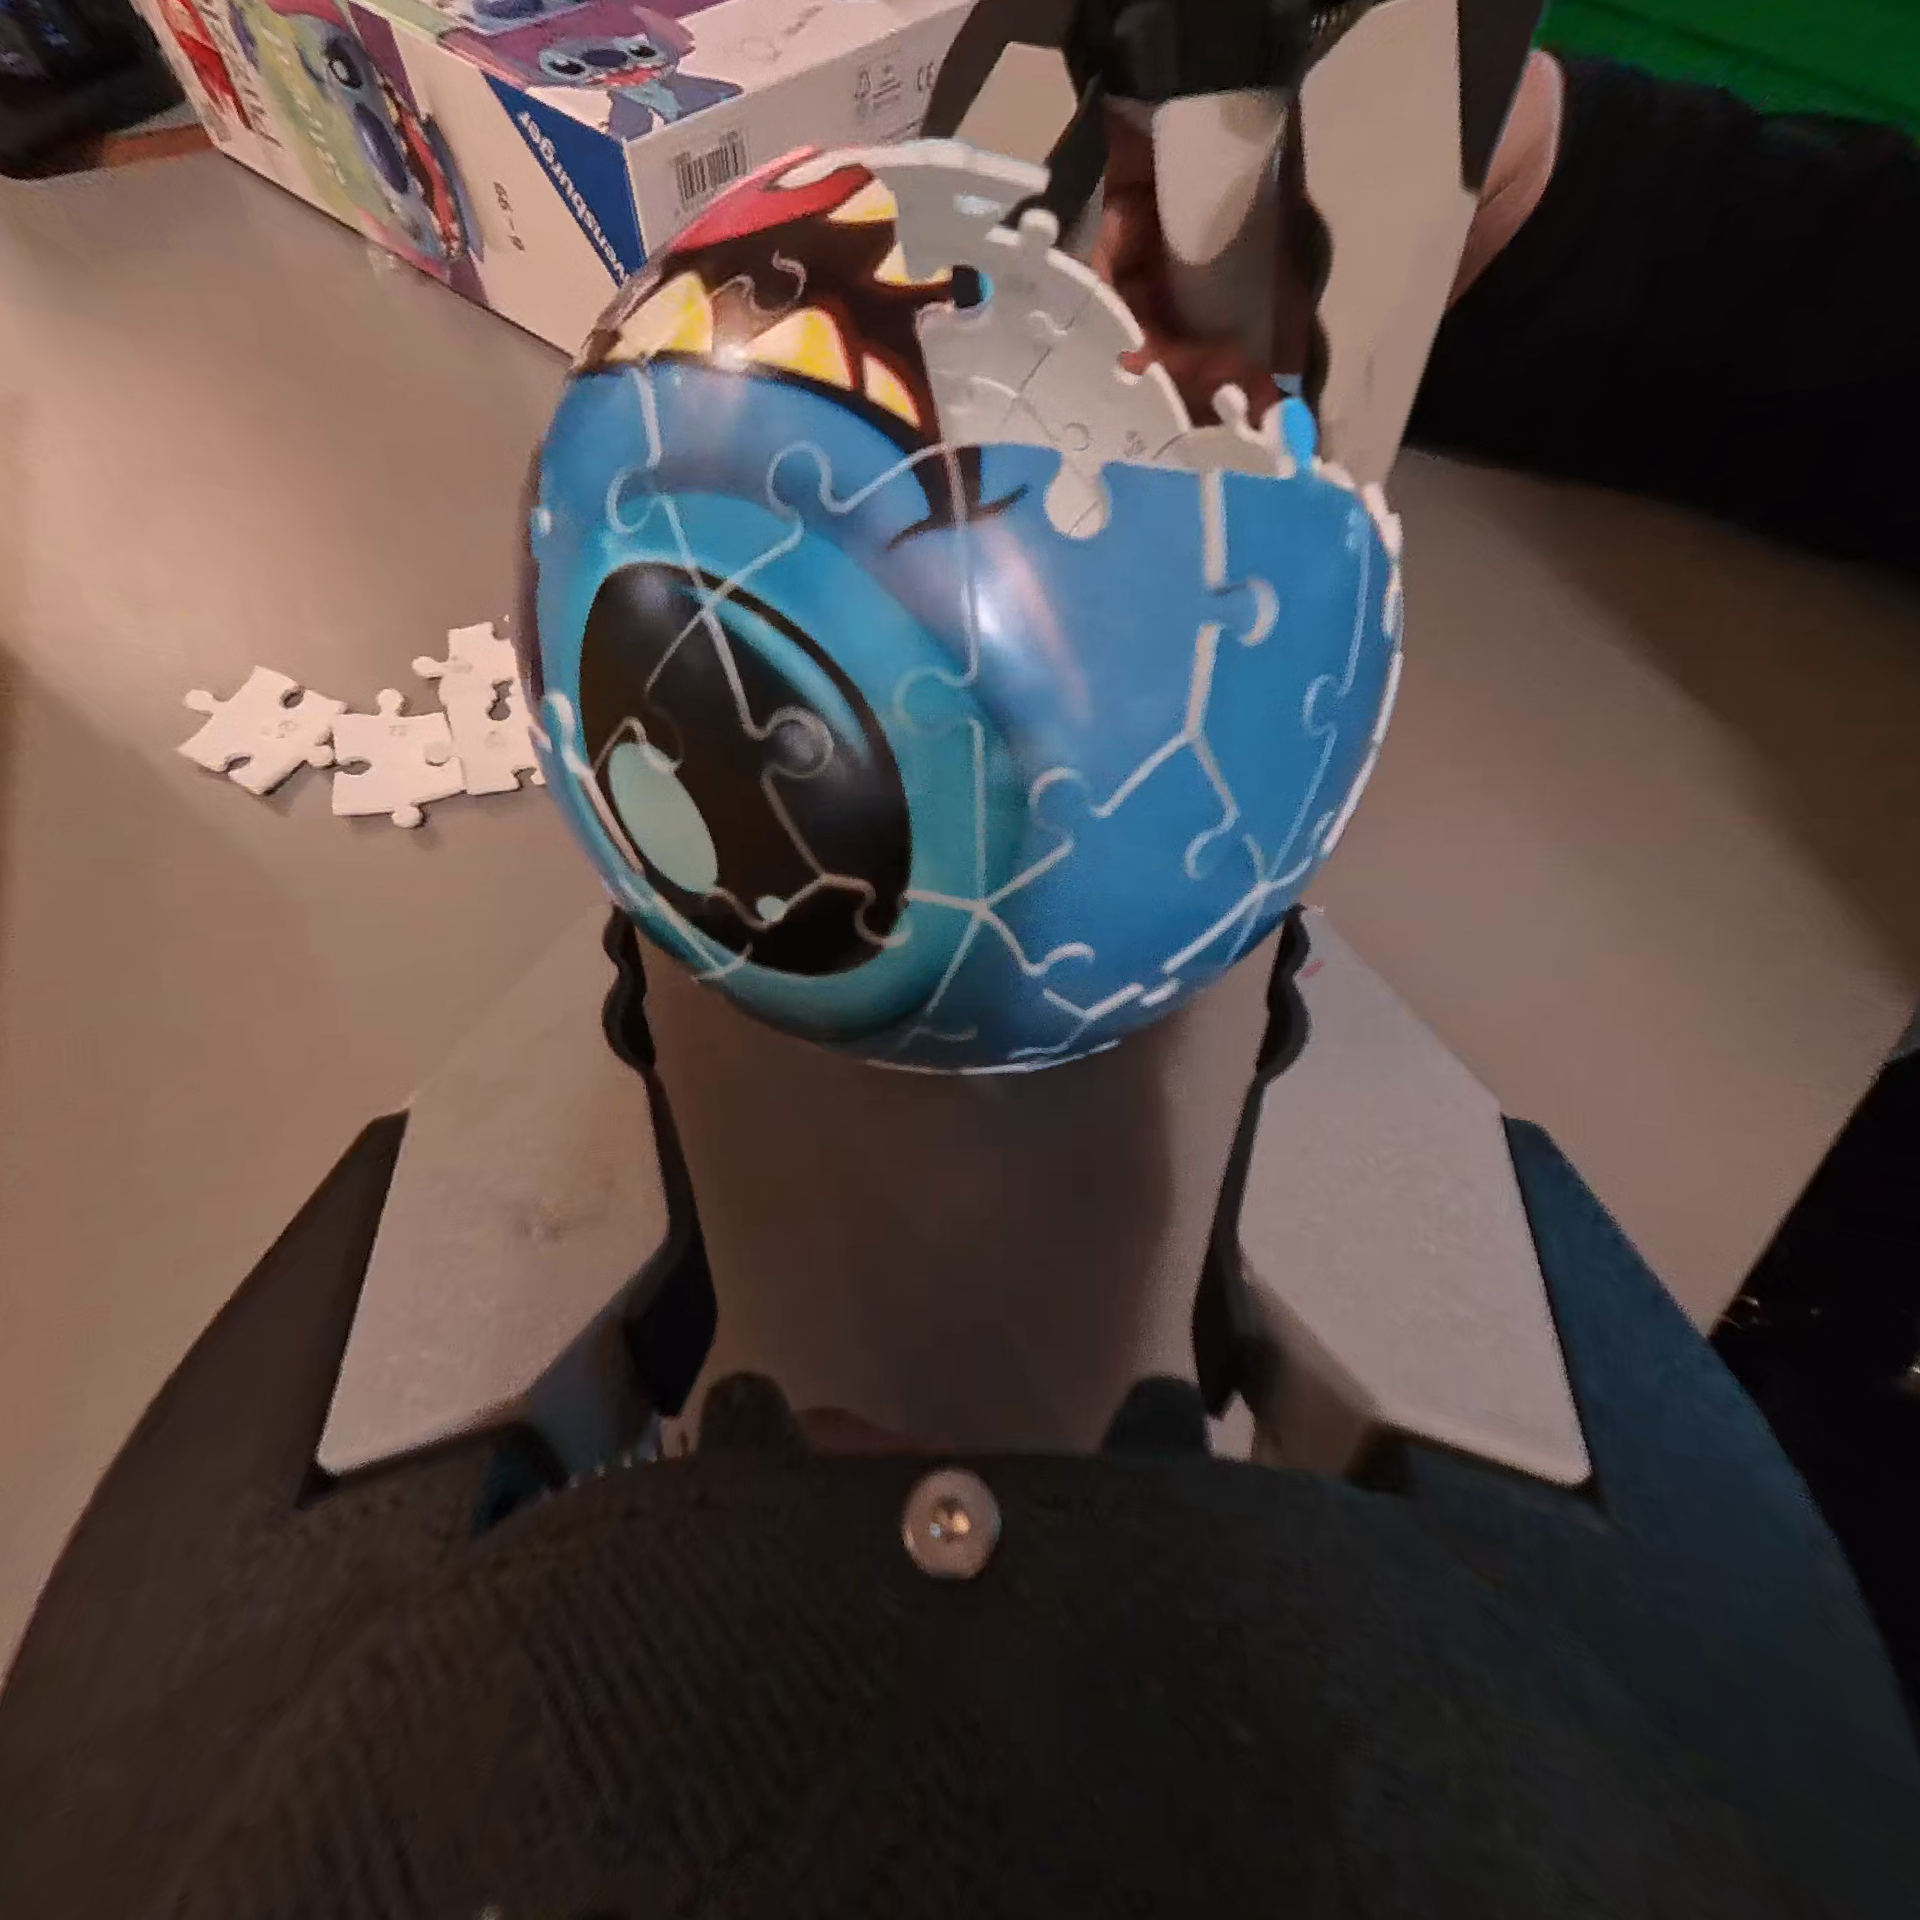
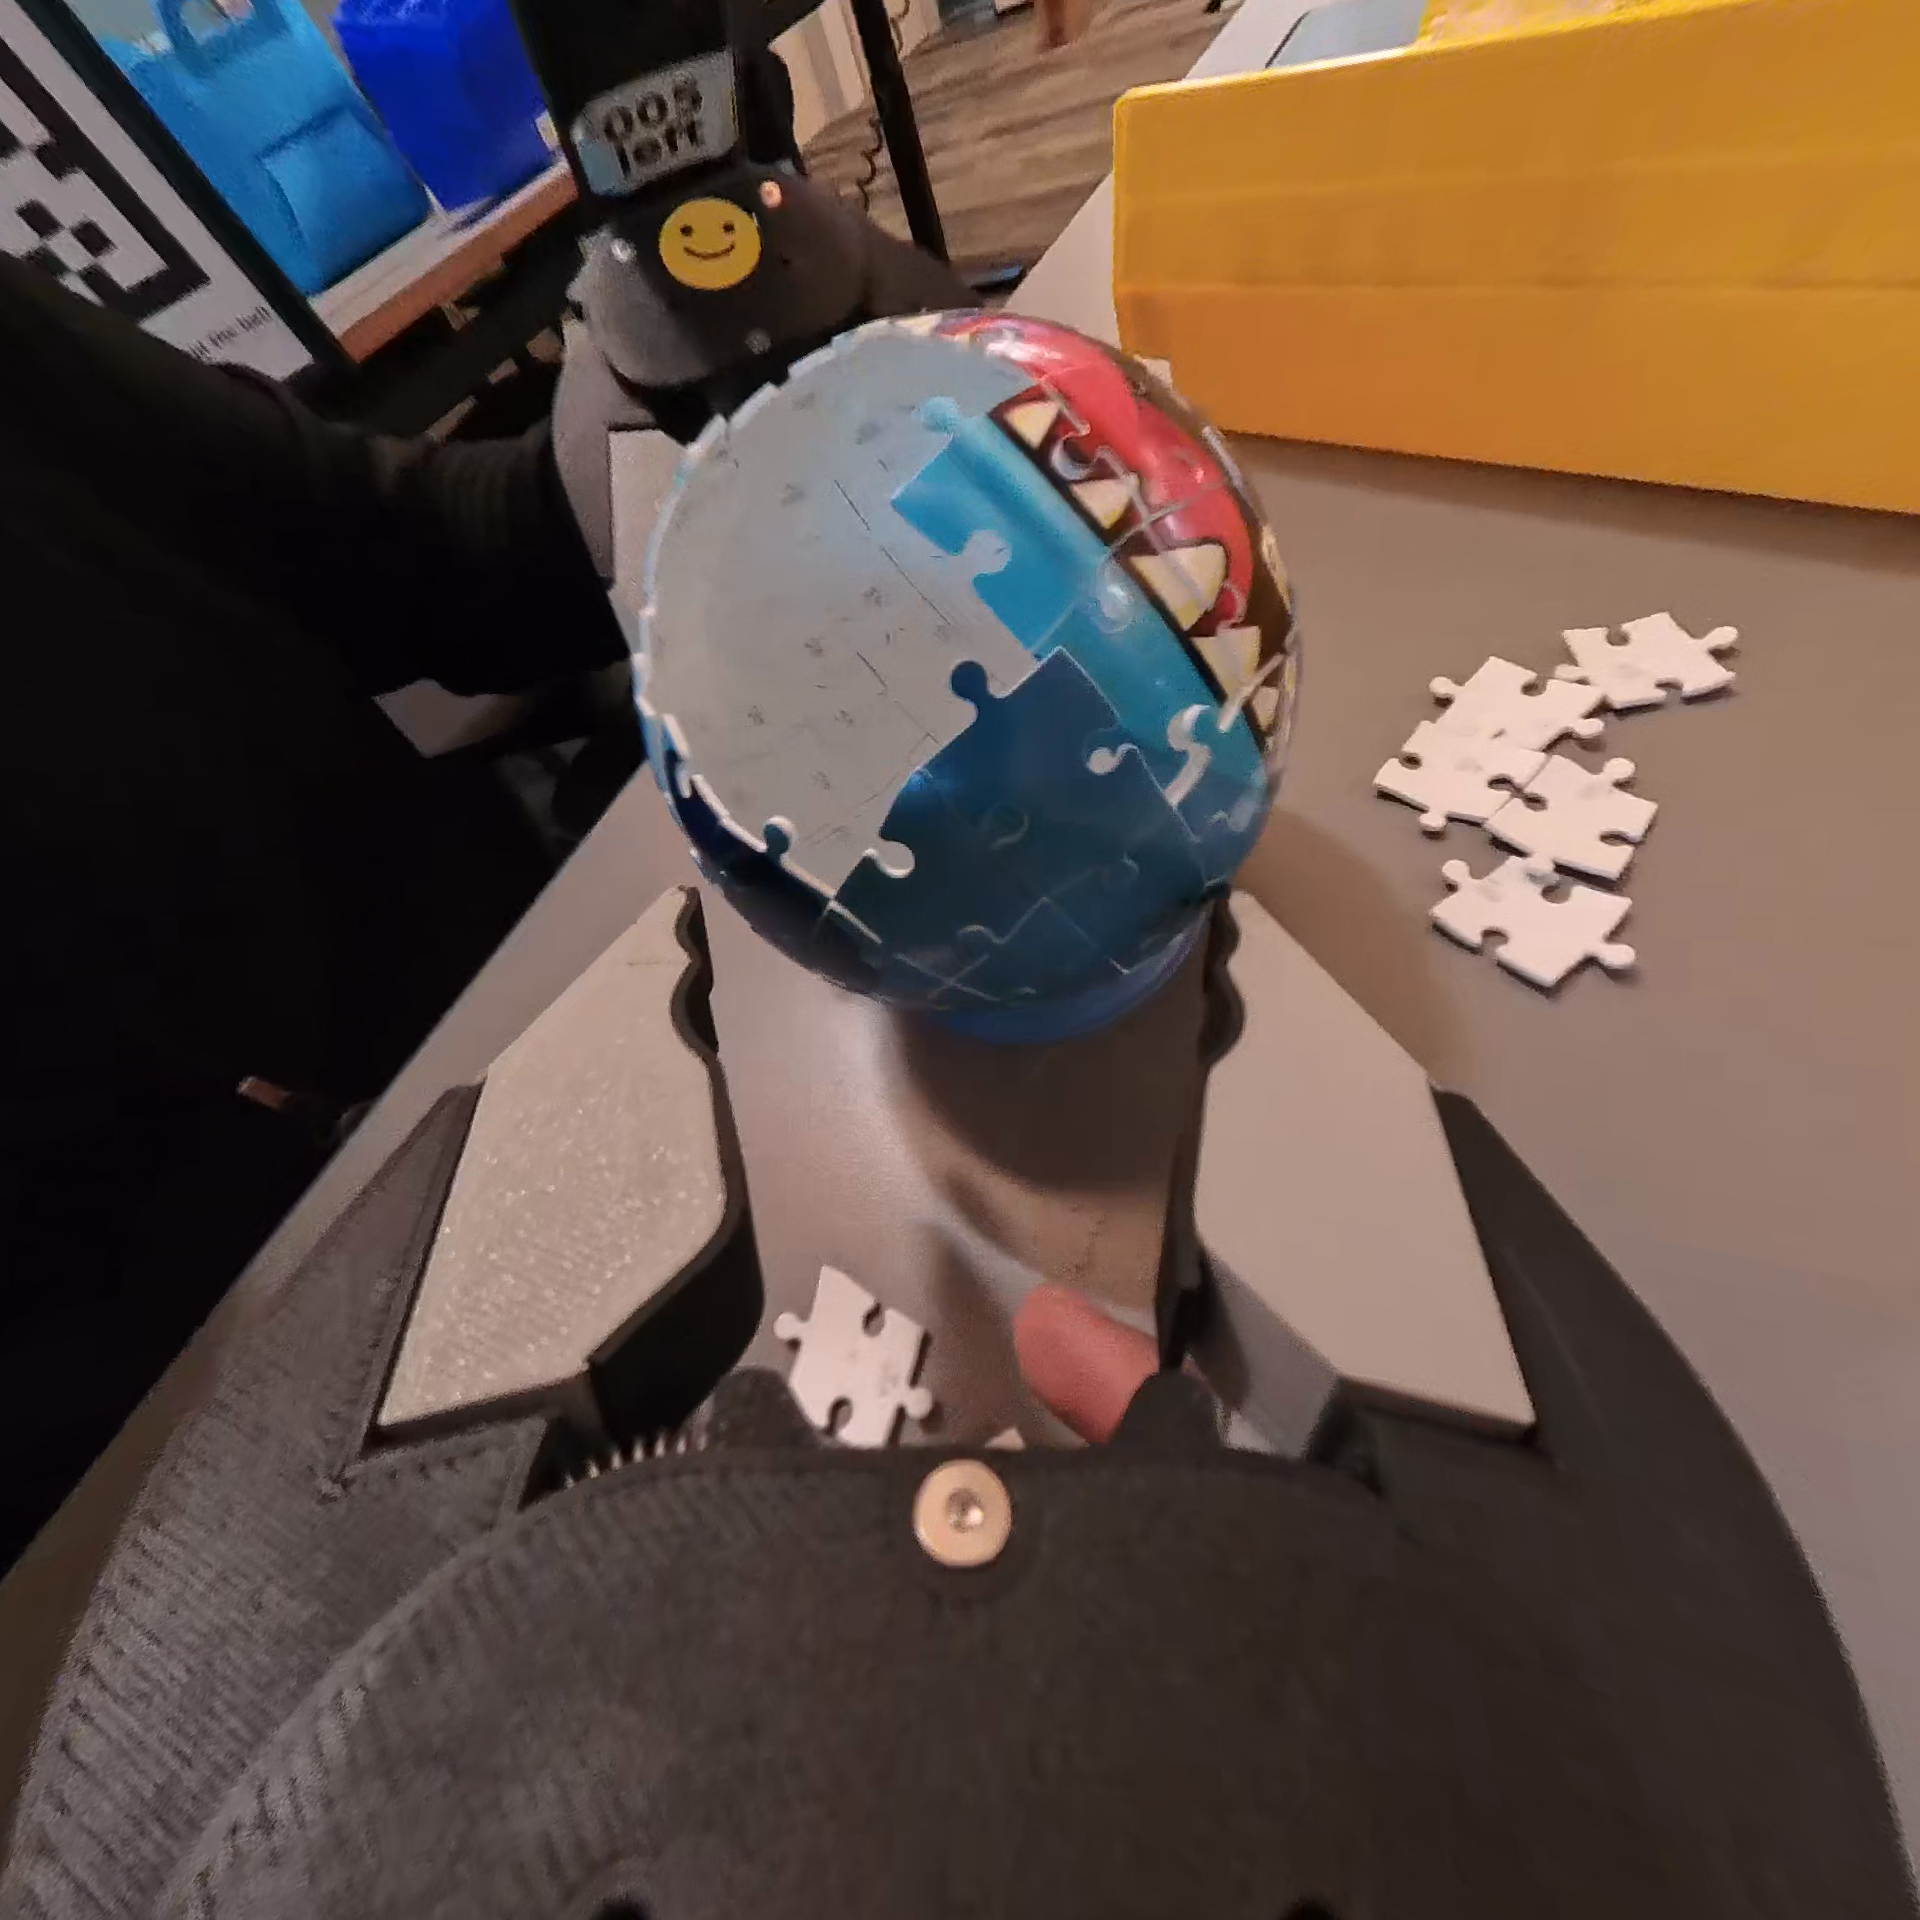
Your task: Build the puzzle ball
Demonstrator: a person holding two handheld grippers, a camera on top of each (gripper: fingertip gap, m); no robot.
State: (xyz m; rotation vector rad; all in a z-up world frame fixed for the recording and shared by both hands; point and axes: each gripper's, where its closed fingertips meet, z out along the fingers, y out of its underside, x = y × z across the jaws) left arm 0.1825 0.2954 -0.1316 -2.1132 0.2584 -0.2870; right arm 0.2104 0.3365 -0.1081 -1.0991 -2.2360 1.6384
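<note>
The puzzle ball (image 1: 966,665) is blue with a black eye and a red toothed mouth. One side is still open and shows the pale insides of its pieces (image 2: 790,623). My left gripper (image 1: 956,935) is shut on the ball's lower part and holds it over the grey table. My right gripper (image 2: 951,935) is open, with its jaws wide on either side of the ball's underside. In the left wrist view it shows behind the ball's open edge (image 1: 1195,260). Several white loose pieces (image 1: 343,738) lie face down on the table, also in the right wrist view (image 2: 1538,790).
One loose piece (image 2: 857,1361) lies between my right fingers near a person's fingertip (image 2: 1081,1361). The puzzle box (image 1: 623,114) stands at the back. A yellow bin (image 2: 1507,281) stands on the table. The table edge (image 2: 582,862) runs past a dark sleeve (image 2: 260,623). The gap from one gripper's tips to the other's is roughly 8 centimeters. The right tips stand about 10 centimeters off the loose piece (image 2: 857,1361).
</note>
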